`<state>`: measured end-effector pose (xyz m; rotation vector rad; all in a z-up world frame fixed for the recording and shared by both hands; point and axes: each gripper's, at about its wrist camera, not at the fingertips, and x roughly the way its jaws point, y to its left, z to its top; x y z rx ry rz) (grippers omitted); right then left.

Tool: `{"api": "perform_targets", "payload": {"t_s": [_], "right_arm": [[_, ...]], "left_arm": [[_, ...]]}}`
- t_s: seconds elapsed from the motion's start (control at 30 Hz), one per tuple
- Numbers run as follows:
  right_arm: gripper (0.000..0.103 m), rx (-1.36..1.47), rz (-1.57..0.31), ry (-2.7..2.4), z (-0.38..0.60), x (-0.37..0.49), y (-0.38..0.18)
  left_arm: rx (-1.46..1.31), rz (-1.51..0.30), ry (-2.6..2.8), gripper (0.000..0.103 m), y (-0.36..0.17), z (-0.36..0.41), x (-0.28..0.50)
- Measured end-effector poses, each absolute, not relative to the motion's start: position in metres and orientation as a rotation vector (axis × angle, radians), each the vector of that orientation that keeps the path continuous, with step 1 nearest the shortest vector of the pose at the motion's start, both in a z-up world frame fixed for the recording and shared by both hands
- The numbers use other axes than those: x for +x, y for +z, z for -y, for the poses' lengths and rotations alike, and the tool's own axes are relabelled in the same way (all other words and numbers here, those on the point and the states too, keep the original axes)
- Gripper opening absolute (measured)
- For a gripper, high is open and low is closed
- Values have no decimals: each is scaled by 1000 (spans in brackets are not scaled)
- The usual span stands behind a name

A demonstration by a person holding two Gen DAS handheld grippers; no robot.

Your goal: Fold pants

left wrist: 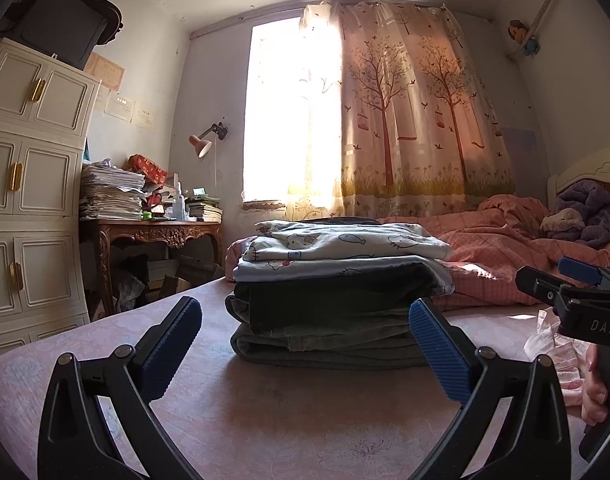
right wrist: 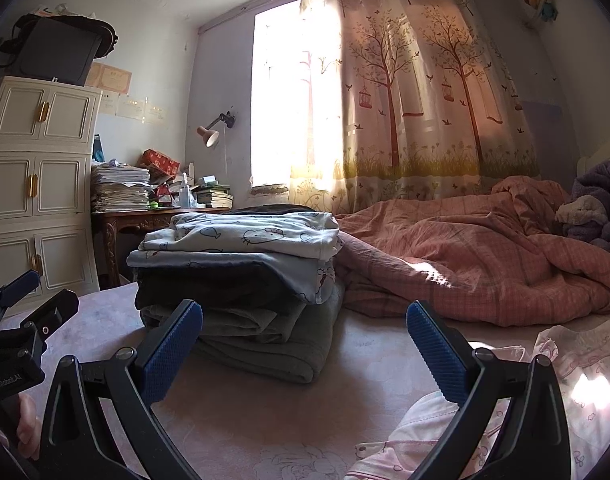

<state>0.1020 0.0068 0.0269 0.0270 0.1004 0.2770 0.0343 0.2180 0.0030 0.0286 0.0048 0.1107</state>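
- A stack of folded clothes (left wrist: pixel 337 288) sits on the pink bed sheet (left wrist: pixel 265 420); everything below is placed relative to this stack.
- At the bottom of the stack lie folded grey-green pants (left wrist: pixel 329 346), with a dark garment (left wrist: pixel 337 300) on top of them and pale cat-print pieces (left wrist: pixel 345 242) above that.
- The left gripper (left wrist: pixel 305 350) hangs low over the sheet just in front of the stack, its jaws spread wide apart with nothing between the blue pads (left wrist: pixel 171 346); the stack shows through the gap.
- The right gripper (right wrist: pixel 305 350) is in front of the stack and off to its right, jaws likewise wide apart and holding nothing.
- A crumpled pink-printed garment (right wrist: pixel 445 436) lies on the sheet right of the stack, partly under the right gripper's right-hand finger; whether it touches the finger I cannot tell.
- A rumpled pink plaid quilt (right wrist: pixel 485 256) is heaped right of and behind the stack, touching its right side.
- Left of the stack and beyond the bed stand a carved wooden desk (left wrist: pixel 153 234) loaded with papers, and a white cabinet (left wrist: pixel 29 184).
- Behind the stack hangs a tree-print curtain (left wrist: pixel 417 112) beside a bright window.
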Motion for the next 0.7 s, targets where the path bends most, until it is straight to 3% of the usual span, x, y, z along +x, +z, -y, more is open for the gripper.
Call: {"api": "perform_targets", "payload": {"t_s": [0.7], "right_arm": [[103,21,-105,281,-9,101,26]], "left_arm": [[20,-19,112,103,2,-220,38]]}}
